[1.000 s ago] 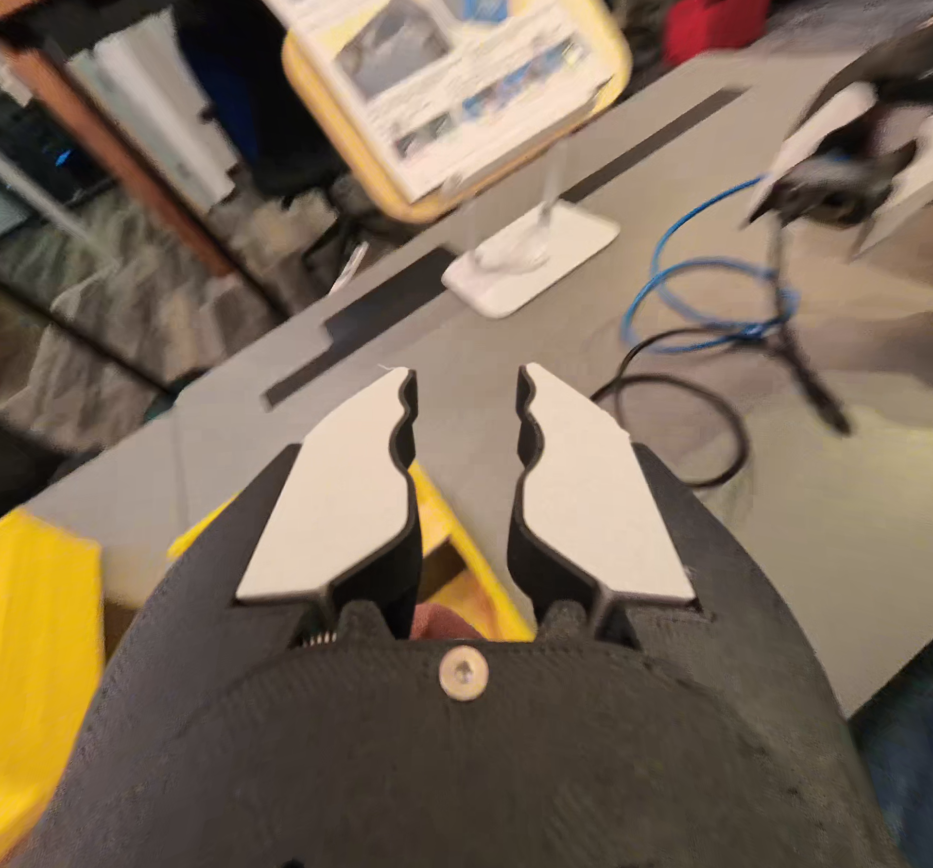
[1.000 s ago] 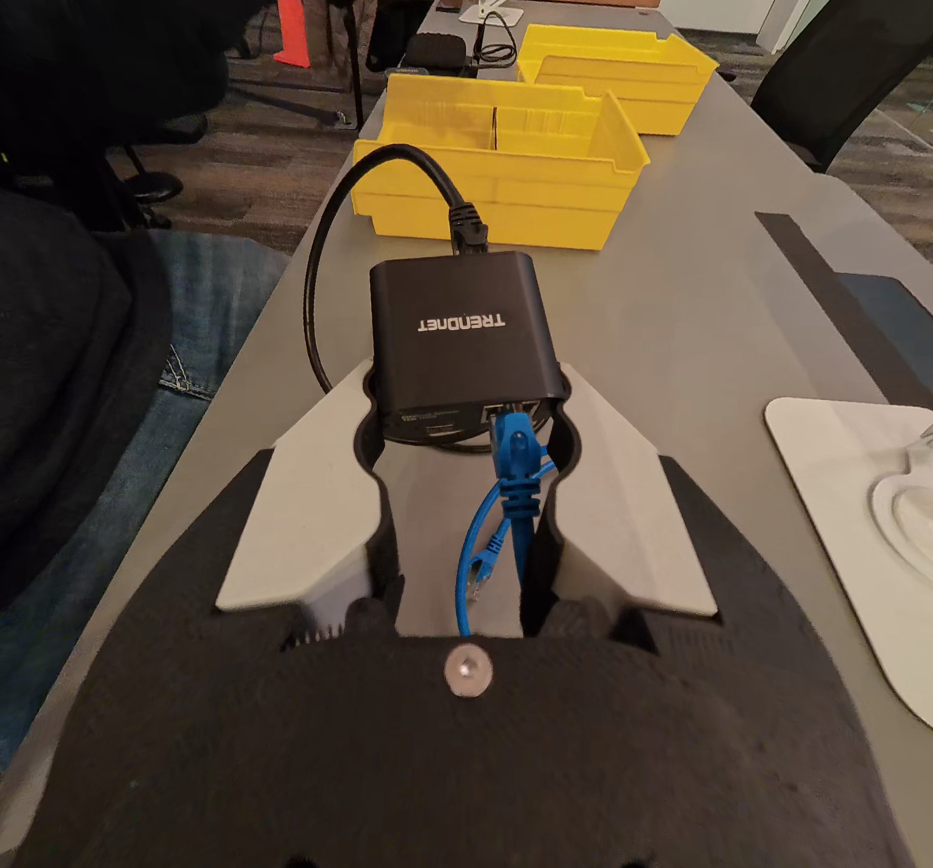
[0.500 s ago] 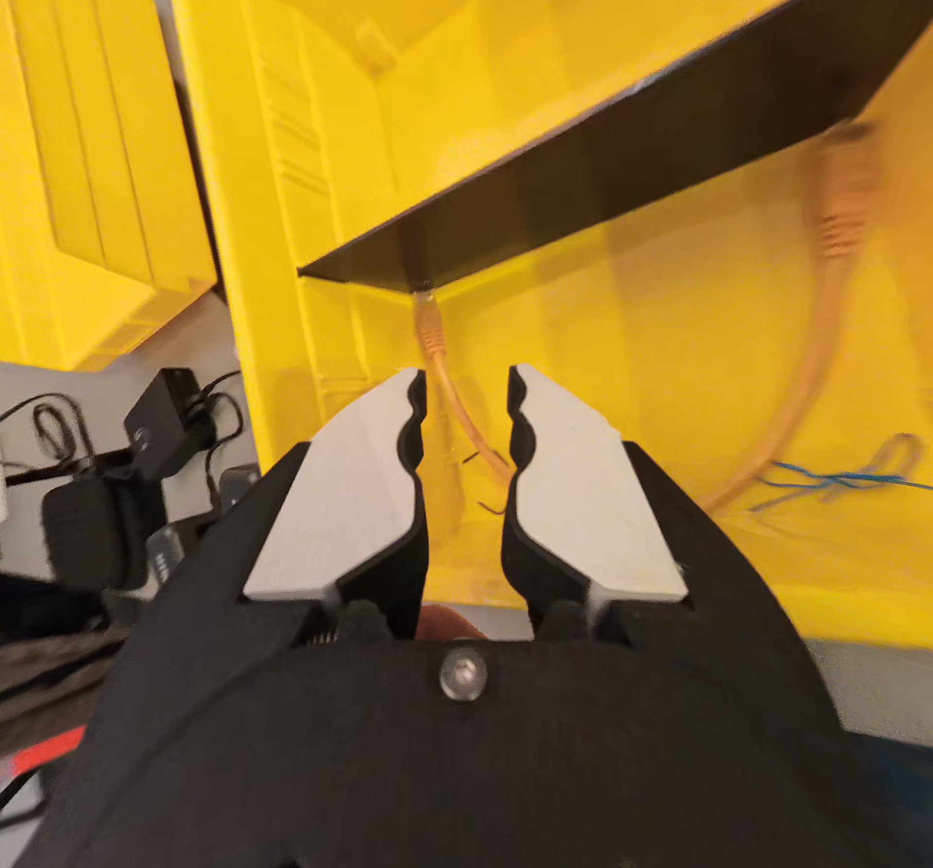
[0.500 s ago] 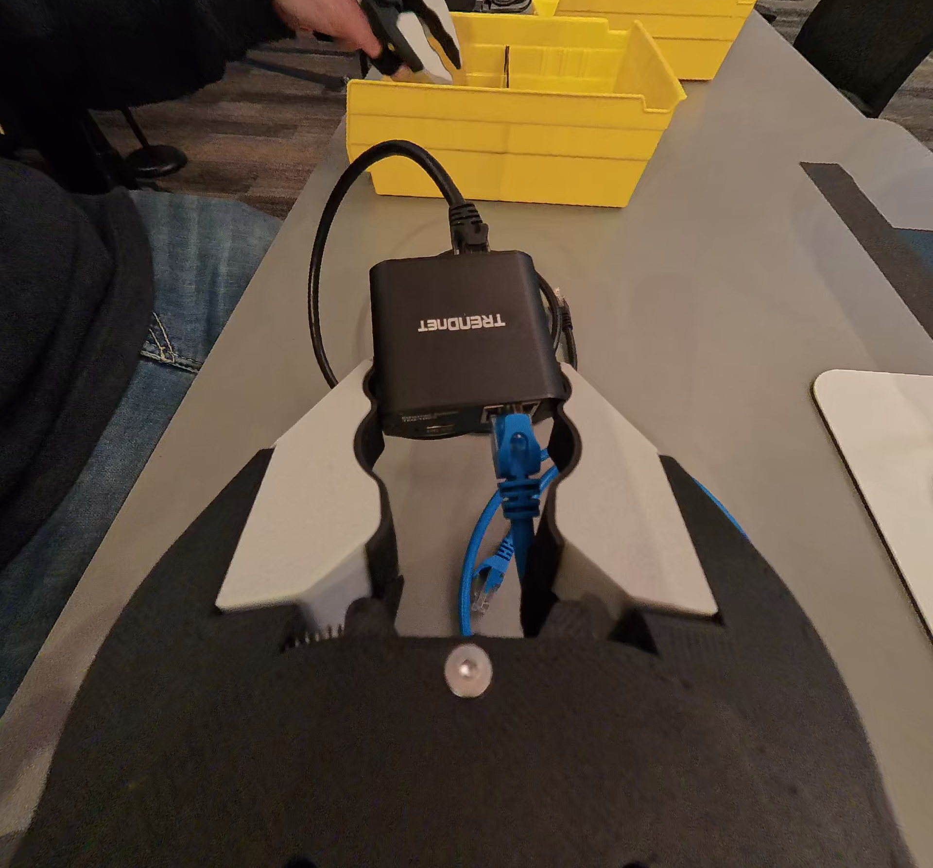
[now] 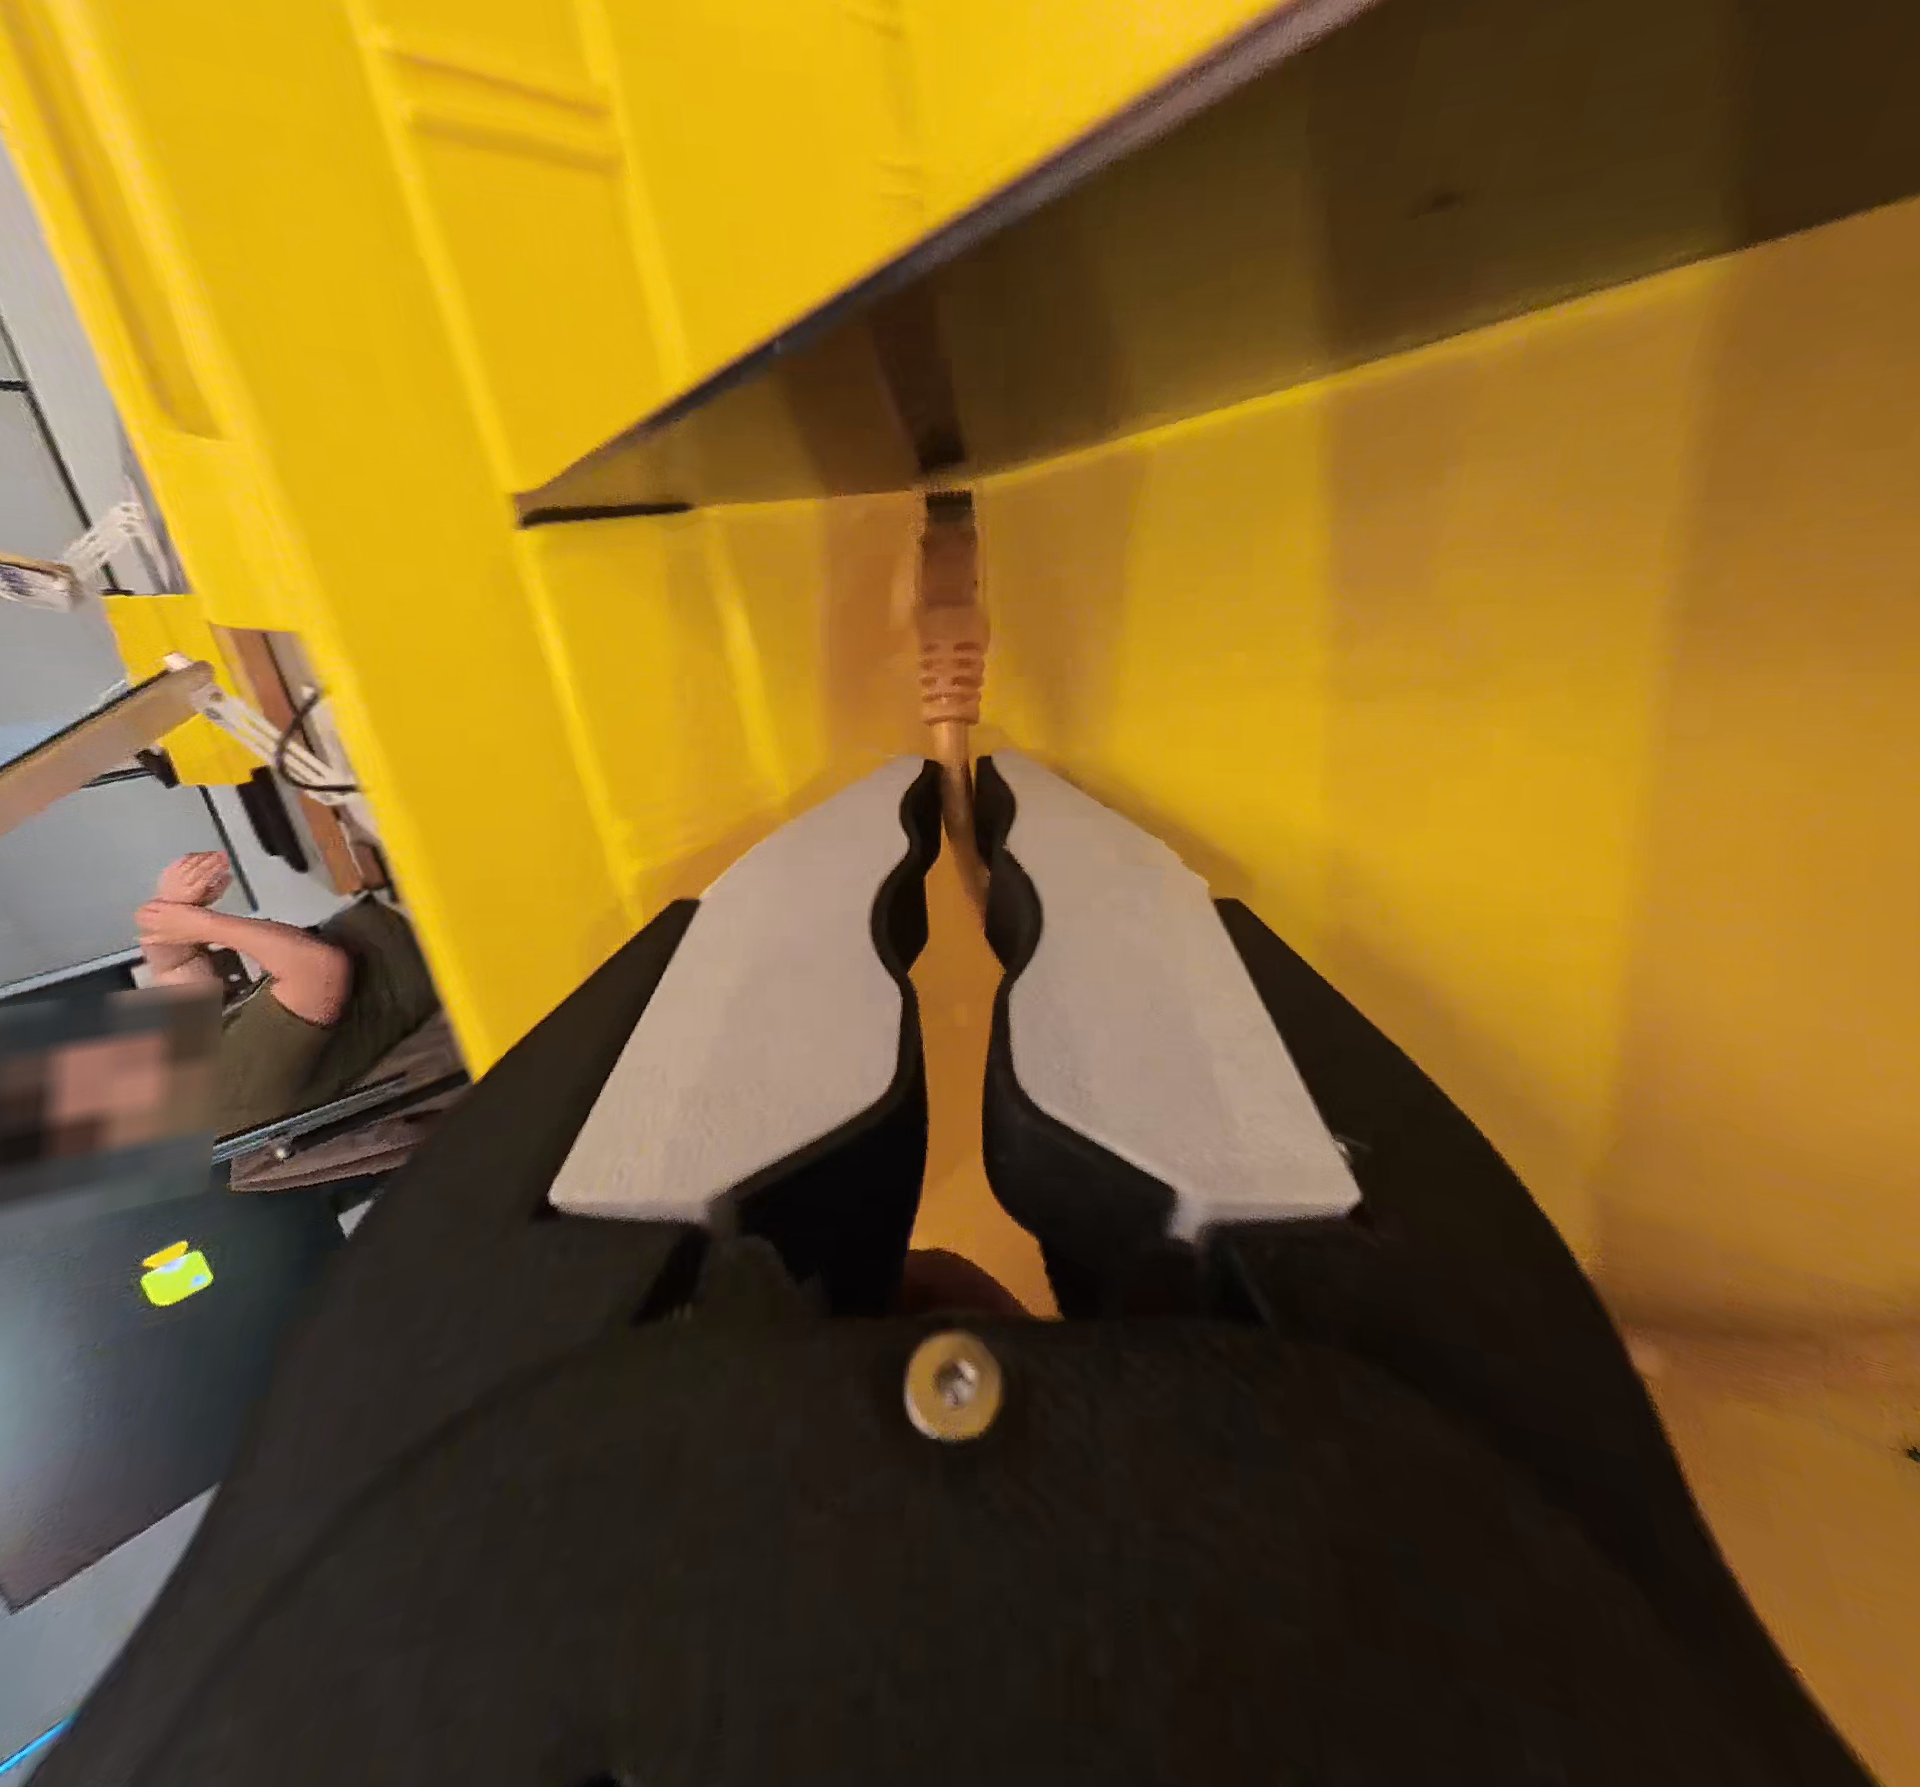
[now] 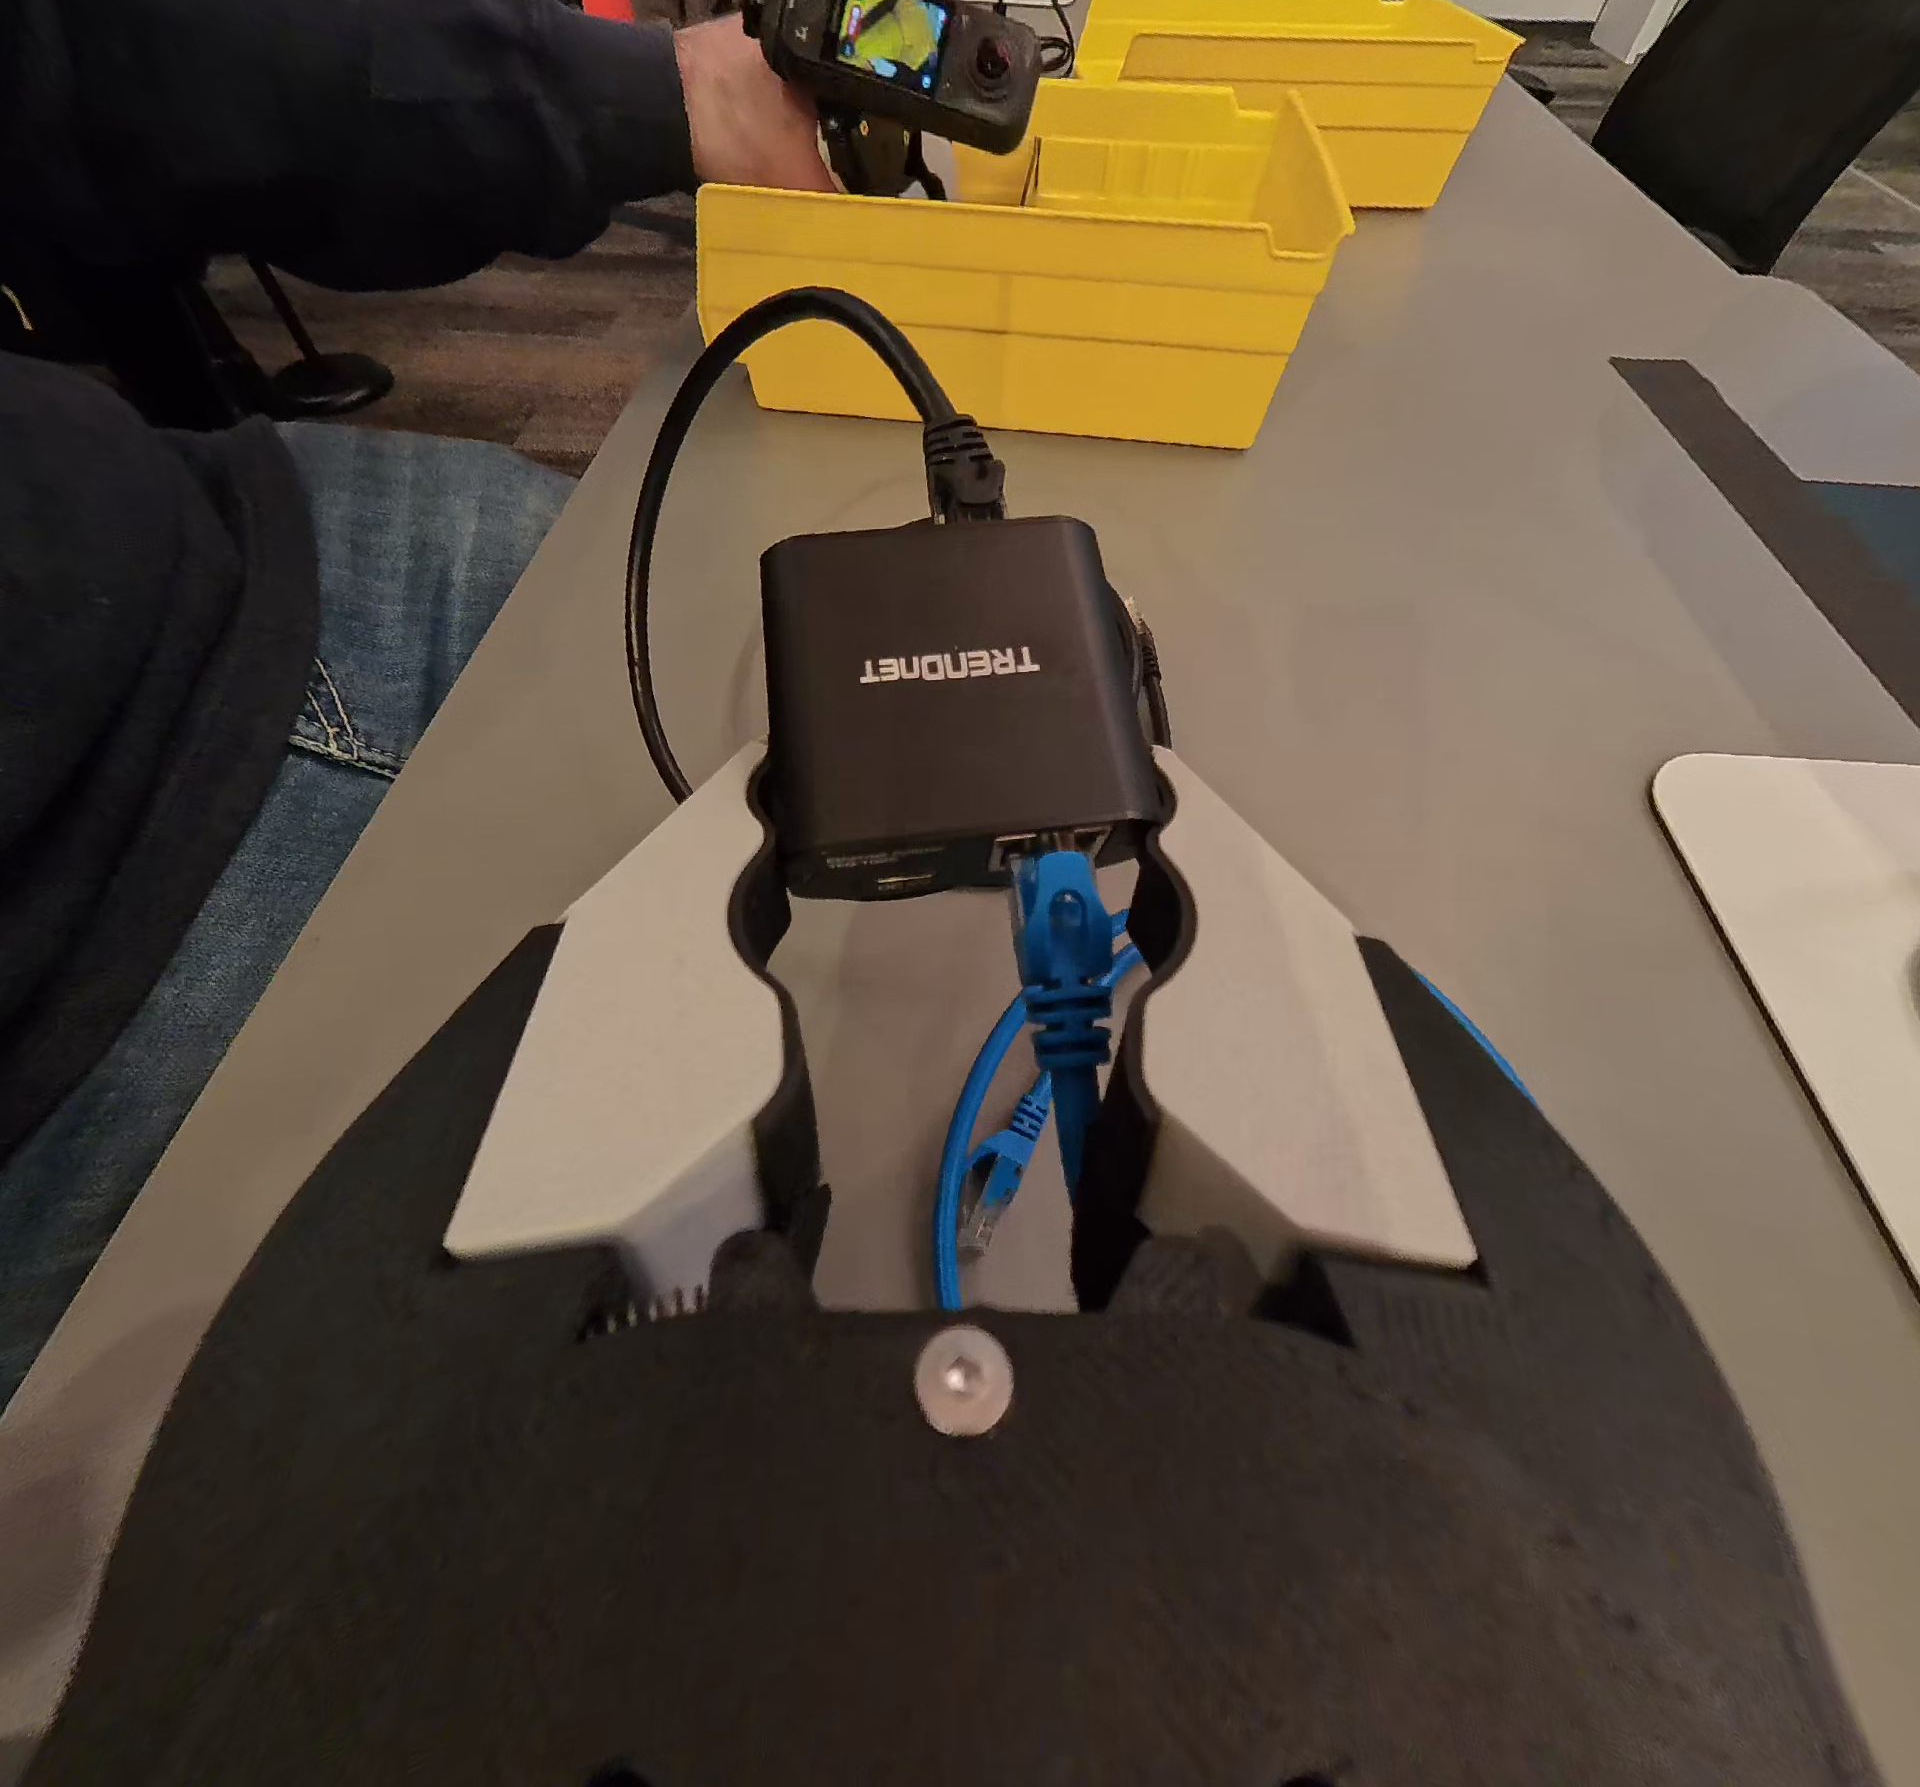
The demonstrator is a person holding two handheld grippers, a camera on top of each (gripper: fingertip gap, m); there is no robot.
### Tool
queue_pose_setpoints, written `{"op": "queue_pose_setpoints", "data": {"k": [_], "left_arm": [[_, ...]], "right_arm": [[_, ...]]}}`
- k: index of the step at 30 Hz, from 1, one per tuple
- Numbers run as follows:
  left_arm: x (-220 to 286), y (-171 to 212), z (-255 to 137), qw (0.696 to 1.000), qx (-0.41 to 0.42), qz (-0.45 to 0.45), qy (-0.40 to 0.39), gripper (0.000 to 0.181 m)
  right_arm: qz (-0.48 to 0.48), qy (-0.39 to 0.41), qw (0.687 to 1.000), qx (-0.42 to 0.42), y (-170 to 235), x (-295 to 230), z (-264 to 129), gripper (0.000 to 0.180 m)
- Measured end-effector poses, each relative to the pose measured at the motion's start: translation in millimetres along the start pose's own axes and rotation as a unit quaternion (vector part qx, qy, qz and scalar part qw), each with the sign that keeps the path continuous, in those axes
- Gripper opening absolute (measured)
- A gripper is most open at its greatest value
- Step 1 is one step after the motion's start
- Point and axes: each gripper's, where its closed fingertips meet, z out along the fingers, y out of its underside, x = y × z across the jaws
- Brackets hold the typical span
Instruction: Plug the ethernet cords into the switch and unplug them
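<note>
My left gripper [image 5: 957,781] is inside a yellow bin [image 5: 1455,802], shut on an orange ethernet cord [image 5: 951,636] just behind its plug, which points at a black divider [image 5: 1299,283]. My right gripper [image 6: 961,792] is shut on the near end of the black switch [image 6: 935,667] on the grey table [image 6: 1403,698]. A blue ethernet cord [image 6: 1060,937] is plugged into the switch's near side, with its loose plug lying between my fingers. A black cord [image 6: 961,470] is plugged into the far side. The left gripper [image 6: 883,158] also shows in the right wrist view, dipping into the bin.
The yellow bin [image 6: 997,335] stands just beyond the switch, with a second yellow bin [image 6: 1299,54] behind it. A white stand base [image 6: 1818,906] lies at the right. A person's sleeve [image 6: 312,106] and leg are at the table's left edge. My right fingertips sit around 50 cm from my left ones.
My left gripper swung from over the table down into the yellow bin and closed on the orange cord. My right gripper stayed on the switch.
</note>
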Motion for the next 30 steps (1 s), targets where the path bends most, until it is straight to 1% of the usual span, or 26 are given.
{"op": "queue_pose_setpoints", "data": {"k": [6,11,13,20,25,28,30], "left_arm": [[-38.1,-12.1,-31.7,0.993,0.091,-0.067,-0.025,0.005],[-78.5,-24.9,-74.7,0.972,0.191,-0.124,-0.065,0.005],[-94.7,-27.9,-91.2,0.962,0.219,-0.134,-0.089,0.005],[-133.0,-42.2,-150.9,0.935,0.29,-0.151,-0.137,0.004],[-140.0,-59.5,-191.9,0.919,0.333,-0.147,-0.154,0.005],[-129.6,-77.2,-213.2,0.911,0.355,-0.128,-0.164,0.005],[-119.7,-93.1,-231.7,0.899,0.385,-0.111,-0.178,0.005]], "right_arm": [[-0.001,0.005,1.0,-0.008,5.2,1.6,0.3,0.065],[-0.002,0.008,1.0,-0.01,7.2,2.1,1.4,0.065],[-0.002,0.008,1.0,-0.011,7.3,2.0,1.6,0.065],[0.0,0.01,1.0,-0.008,9.6,3.2,2.0,0.065],[0.001,0.012,1.0,-0.008,12.2,4.1,1.0,0.065],[0.0,0.013,1.0,-0.006,12.3,4.4,-0.5,0.065],[-0.001,0.013,1.0,-0.006,13.2,3.9,-2.0,0.065]]}}
